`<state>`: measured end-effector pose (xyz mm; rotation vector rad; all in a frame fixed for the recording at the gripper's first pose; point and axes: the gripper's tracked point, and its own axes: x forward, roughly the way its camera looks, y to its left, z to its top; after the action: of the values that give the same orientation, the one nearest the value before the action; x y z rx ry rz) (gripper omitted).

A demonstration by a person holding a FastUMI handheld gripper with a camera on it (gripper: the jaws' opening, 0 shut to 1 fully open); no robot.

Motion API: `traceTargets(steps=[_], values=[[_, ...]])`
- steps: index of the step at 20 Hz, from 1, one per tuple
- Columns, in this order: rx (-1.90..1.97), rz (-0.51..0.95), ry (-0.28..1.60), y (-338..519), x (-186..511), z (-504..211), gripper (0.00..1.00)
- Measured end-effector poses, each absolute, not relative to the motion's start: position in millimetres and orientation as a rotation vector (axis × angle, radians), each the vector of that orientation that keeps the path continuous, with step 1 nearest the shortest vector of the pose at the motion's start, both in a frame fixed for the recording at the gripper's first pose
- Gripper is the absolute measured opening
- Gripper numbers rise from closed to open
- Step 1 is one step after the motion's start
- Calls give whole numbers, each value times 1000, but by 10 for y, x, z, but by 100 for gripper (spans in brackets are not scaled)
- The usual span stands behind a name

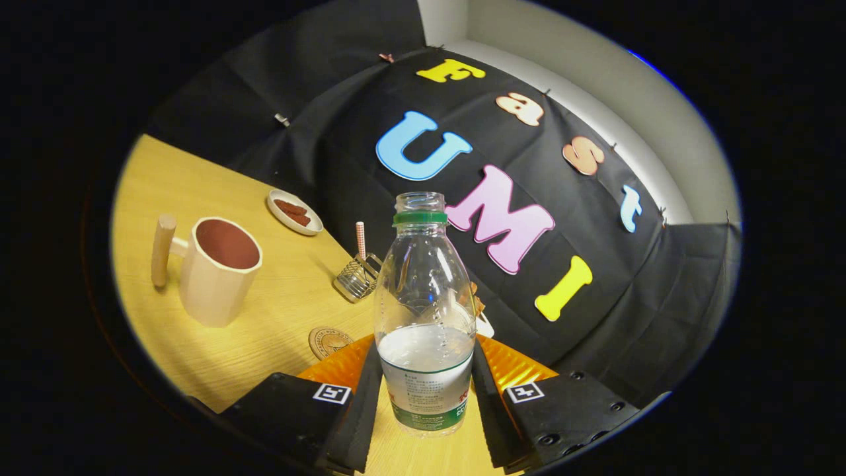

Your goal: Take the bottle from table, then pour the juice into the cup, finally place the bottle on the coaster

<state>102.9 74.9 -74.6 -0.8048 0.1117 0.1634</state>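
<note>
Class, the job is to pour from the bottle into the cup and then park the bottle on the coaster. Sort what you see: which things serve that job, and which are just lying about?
Belongs to the job:
- bottle, uncapped, gripped by the tool
- cup
- coaster

Just lying about:
- small dish holding brown pieces
- wire holder with a striped stick

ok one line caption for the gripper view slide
Gripper shut on the uncapped bottle, lifted and tilted, with the cup and coaster on the table.
</note>
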Motion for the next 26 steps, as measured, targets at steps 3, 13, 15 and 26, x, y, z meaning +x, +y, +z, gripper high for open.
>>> traceTargets(steps=[3,13,15,26], values=[[-948,186,73,874,1047,-692,70],[-1343,229,-12,1115,1196,-661,69],[-1400,235,-23,1146,1205,-674,69],[-1690,283,-101,1313,1214,-717,69]])
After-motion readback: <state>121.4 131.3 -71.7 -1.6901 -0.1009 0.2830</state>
